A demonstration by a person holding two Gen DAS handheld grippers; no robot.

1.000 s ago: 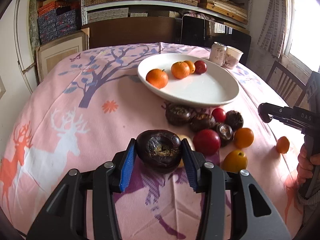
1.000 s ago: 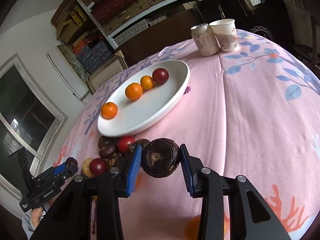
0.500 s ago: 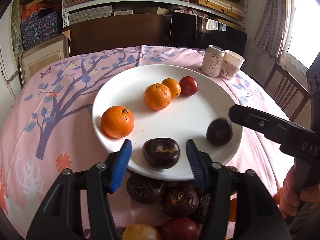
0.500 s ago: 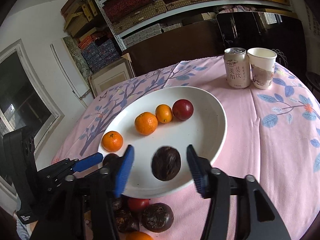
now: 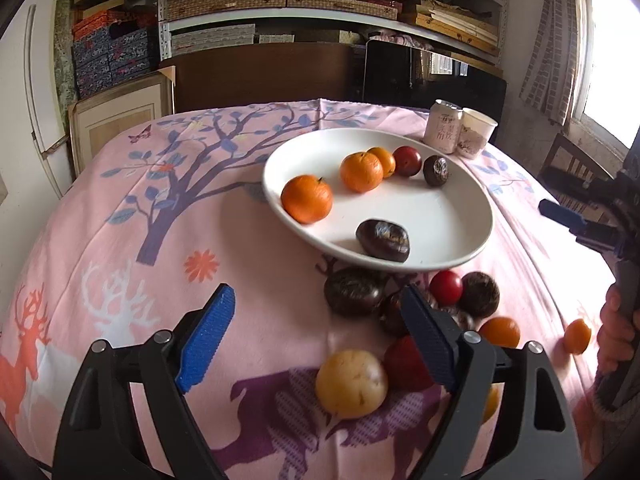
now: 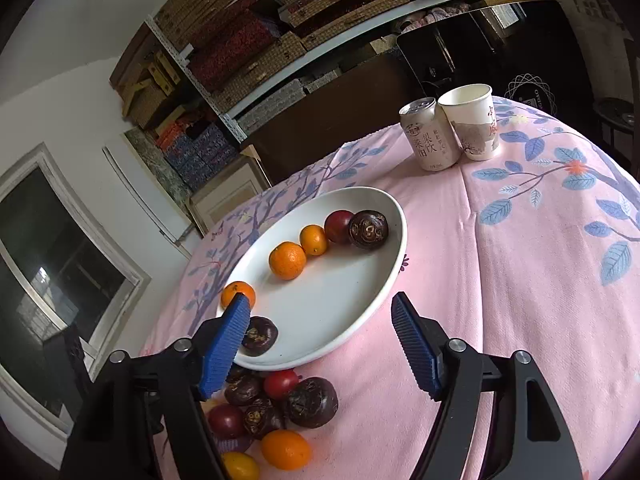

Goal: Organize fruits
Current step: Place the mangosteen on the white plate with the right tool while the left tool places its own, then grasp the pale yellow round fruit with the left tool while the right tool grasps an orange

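Plate: three oranges, one plum, two dark fruits.
Left gripper: jaws just spread apart, empty.
Right gripper: jaws just spread apart, empty.

The bench is covered by a pink printed tablecloth. On it are set a white plate, loose fruits nearer, and a can beside a paper cup at far right.
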